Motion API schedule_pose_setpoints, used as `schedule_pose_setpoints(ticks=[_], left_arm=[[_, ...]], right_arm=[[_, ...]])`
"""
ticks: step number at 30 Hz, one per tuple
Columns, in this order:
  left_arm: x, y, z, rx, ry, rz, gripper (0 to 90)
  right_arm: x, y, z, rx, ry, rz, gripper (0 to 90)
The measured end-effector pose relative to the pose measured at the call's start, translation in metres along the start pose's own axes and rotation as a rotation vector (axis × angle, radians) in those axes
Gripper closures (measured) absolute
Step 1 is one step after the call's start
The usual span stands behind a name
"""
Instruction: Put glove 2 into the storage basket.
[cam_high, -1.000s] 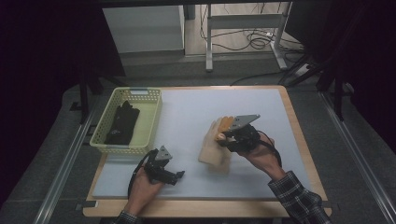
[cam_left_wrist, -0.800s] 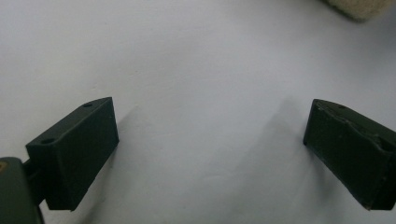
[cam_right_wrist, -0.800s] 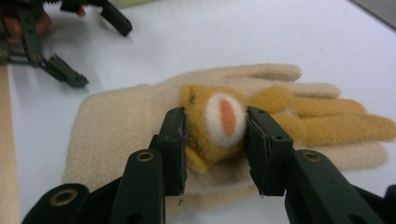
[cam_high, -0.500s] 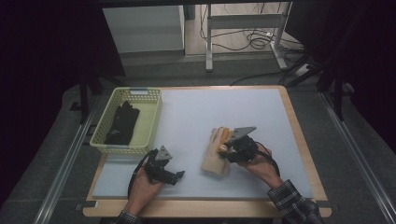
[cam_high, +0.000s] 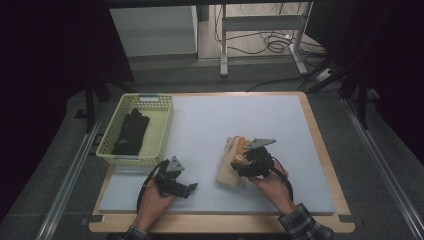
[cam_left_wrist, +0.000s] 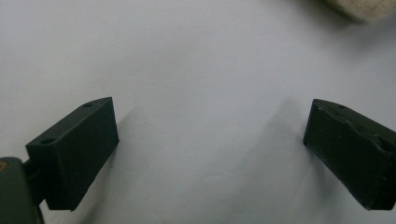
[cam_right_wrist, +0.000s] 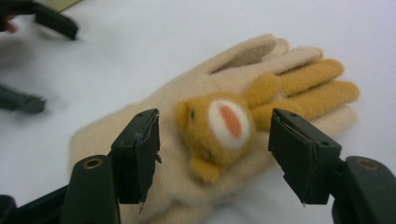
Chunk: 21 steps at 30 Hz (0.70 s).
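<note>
A cream fleece glove (cam_high: 231, 165) (cam_right_wrist: 196, 140) with an orange bear face lies flat on the white mat. My right gripper (cam_high: 241, 162) (cam_right_wrist: 215, 140) hovers just over it. Its jaws have just been opening and stand apart on either side of the bear face (cam_right_wrist: 219, 123), pads not pressing on it. My left gripper (cam_high: 192, 187) (cam_left_wrist: 210, 135) rests low over bare mat at the front left, jaws wide open with nothing between them. A corner of the glove (cam_left_wrist: 362, 8) shows at the top right of the left gripper view.
A pale yellow basket (cam_high: 162, 137) at the table's left holds a black glove (cam_high: 131, 131). The white mat (cam_high: 280, 120) covers most of the wooden table. Dark floor, rails and a metal stand lie beyond the far edge.
My right gripper has sunk toward the mat with the glove, and its jaws have spread apart, letting go of it. The left gripper has stayed where it was.
</note>
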<state>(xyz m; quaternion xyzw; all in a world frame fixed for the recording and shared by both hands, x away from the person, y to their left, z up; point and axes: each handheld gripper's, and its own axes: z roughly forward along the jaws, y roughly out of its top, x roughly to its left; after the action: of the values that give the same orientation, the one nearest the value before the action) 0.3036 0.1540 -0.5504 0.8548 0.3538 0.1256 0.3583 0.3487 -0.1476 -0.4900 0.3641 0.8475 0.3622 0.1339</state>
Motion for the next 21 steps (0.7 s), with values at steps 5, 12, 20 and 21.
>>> schedule_pose_setpoints(ticks=[5,12,20,21], left_arm=[[0.000,0.000,0.000,0.000,0.000,0.000,3.2],[0.000,0.000,0.000,0.000,0.000,0.001,3.2],[0.000,0.000,0.000,-0.002,0.002,0.001,3.2],[0.000,0.000,0.000,-0.002,0.002,0.001,3.2]], right_arm=[[0.006,-0.002,0.014,0.007,-0.088,-0.022,52.4],[0.004,0.000,0.001,-0.014,-0.053,-0.132,58.5],[-0.005,0.020,-0.022,-0.020,0.034,-0.232,58.4],[-0.006,0.021,-0.022,-0.020,0.044,-0.232,58.3]])
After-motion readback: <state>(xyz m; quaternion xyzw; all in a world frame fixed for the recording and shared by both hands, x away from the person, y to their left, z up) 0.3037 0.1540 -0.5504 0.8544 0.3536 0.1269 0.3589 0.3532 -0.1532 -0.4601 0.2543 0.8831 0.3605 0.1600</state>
